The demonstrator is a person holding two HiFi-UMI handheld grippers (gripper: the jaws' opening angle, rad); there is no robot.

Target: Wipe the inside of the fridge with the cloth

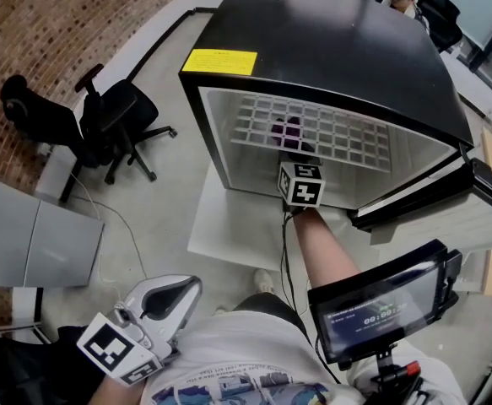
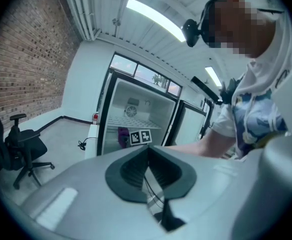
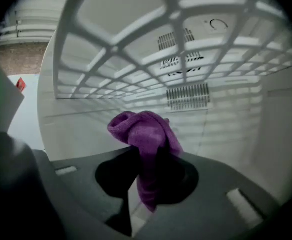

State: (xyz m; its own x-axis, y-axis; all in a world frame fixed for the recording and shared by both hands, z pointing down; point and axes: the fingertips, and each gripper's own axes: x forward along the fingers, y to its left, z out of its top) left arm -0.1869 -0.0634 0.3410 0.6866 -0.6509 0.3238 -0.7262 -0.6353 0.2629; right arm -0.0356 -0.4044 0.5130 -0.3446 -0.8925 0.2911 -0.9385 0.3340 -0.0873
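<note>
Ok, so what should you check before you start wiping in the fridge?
1. Fridge door open: ok.
2. Cloth held: ok, the right gripper is shut on it.
3. Right gripper inside, under the shelf: ok.
4. Cloth touching a wall: cannot tell.
5. Left gripper out of the way: ok, it is shut, empty and outside the fridge.

brick wall [image 1: 77,15] at left, grey floor [image 1: 165,91], black office chairs [image 1: 115,116] near the wall, strip light [image 2: 153,16] on a white ceiling [image 2: 110,4].
</note>
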